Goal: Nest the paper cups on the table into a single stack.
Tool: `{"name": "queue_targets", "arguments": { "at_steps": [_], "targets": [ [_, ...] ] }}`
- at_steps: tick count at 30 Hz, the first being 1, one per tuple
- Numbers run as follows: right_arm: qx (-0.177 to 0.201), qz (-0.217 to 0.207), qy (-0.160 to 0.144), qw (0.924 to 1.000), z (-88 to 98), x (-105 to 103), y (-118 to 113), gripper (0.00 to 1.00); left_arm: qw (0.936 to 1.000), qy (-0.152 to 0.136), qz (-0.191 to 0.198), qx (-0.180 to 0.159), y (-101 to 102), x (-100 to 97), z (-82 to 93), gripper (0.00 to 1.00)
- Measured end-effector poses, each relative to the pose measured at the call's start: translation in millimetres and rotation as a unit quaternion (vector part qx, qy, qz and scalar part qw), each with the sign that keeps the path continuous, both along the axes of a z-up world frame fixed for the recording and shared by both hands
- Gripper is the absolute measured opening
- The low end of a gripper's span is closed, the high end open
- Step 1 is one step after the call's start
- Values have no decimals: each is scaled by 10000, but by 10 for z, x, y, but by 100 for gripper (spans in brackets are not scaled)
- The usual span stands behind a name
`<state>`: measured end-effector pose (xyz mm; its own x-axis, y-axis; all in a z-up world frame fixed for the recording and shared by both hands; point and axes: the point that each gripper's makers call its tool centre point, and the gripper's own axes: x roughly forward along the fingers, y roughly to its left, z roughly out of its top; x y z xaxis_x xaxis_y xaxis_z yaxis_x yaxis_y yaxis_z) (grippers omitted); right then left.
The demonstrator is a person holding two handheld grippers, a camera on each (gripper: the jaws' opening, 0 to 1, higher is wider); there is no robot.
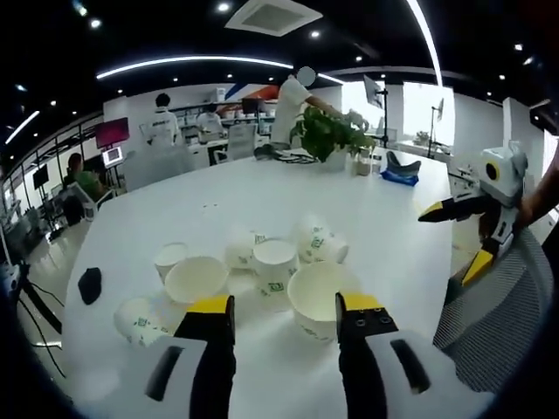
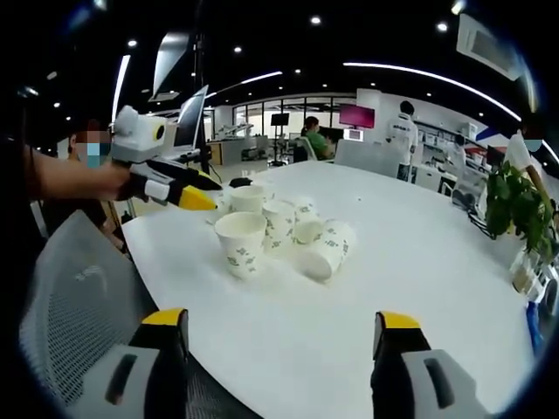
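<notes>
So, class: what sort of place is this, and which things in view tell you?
Probably an open-plan office or lab: a large white table, wall monitors, people at desks and ceiling strip lights.

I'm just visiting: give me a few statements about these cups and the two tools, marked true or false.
1. The paper cups are already in one stack. False: they stand and lie loose in a cluster on the white table.
2. The left tool is open, with nothing between its jaws. True.
3. A potted plant stands farther back on the table. True.
4. The right tool grips a cup. False: it is open and clear of the cups.
5. Some cups lie on their sides. True.
</notes>
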<state>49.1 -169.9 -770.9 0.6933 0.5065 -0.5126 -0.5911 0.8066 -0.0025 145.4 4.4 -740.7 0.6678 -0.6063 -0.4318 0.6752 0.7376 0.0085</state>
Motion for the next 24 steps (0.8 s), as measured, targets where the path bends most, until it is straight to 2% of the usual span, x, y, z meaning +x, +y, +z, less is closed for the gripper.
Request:
{"name": "queue_targets", "arguments": {
  "at_steps": [11, 24],
  "targets": [
    [-1, -16, 23, 10000, -7, 0, -5, 86, 9999, 86, -35, 69, -61, 162, -150, 37],
    [37, -37, 51, 10000, -5, -1, 0, 84, 9993, 294, -153, 177, -155, 254, -286, 27]
  ]
}}
